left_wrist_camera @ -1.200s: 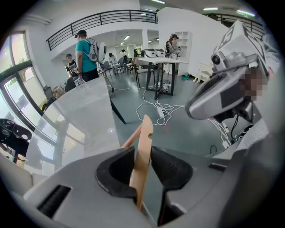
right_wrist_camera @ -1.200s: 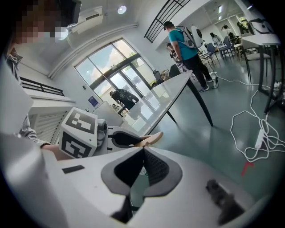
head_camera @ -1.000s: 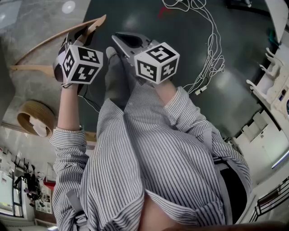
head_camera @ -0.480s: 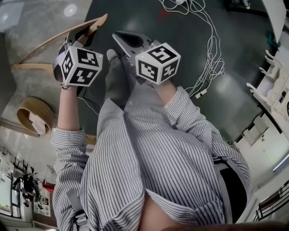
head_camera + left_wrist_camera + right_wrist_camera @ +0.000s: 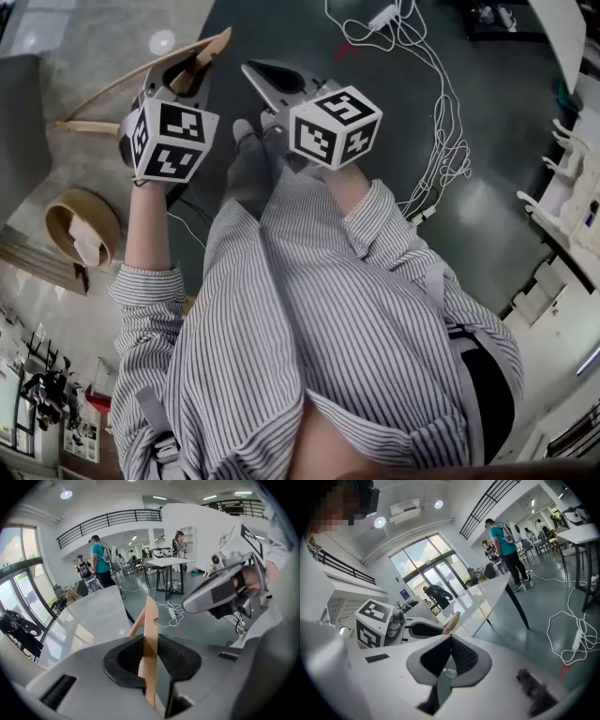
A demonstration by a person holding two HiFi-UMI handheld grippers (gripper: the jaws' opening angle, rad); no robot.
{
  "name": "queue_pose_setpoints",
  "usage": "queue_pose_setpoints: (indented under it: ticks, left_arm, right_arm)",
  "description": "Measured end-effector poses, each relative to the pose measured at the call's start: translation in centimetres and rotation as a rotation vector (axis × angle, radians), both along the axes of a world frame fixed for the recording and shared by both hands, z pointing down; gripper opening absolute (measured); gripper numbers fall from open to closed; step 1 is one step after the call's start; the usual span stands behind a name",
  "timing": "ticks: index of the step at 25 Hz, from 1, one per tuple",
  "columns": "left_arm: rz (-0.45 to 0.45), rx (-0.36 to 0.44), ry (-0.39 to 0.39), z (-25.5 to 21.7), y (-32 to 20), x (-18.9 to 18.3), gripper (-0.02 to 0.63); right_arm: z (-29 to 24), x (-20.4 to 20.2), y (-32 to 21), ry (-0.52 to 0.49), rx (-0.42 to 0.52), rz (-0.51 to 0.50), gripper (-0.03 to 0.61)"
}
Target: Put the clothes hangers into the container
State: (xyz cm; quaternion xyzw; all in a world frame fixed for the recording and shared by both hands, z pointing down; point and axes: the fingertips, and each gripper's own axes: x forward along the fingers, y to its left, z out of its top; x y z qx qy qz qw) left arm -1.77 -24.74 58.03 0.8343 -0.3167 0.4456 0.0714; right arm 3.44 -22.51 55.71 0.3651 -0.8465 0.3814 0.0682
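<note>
Hanger [image 5: 112,84] gripped but not in yet, so the task's barely begun, far as I can see. Round wooden tub [image 5: 66,200], prob. the container, sits at 7 o'clock of the left gripper [image 5: 183,70], well apart. Something pale inside, can't tell what. Left fingers [image 5: 124,660] have just been closing and pinch the hanger's wood, which pokes out to 12 o'clock btwn them, the rest trailing to 9. Right gripper [image 5: 258,73] is empty, fingers together.
</note>
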Motion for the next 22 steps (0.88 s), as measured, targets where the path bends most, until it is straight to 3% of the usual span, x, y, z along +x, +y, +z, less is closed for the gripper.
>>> queue_pose_setpoints:
  ticks: [22]
  left_arm:
    - [-0.167,0.242,0.078,-11.8,1.7,-3.4,0.098]
  right_arm:
    - [-10.1,-2.4,2.5,0.009,0.246,-0.14,0.015]
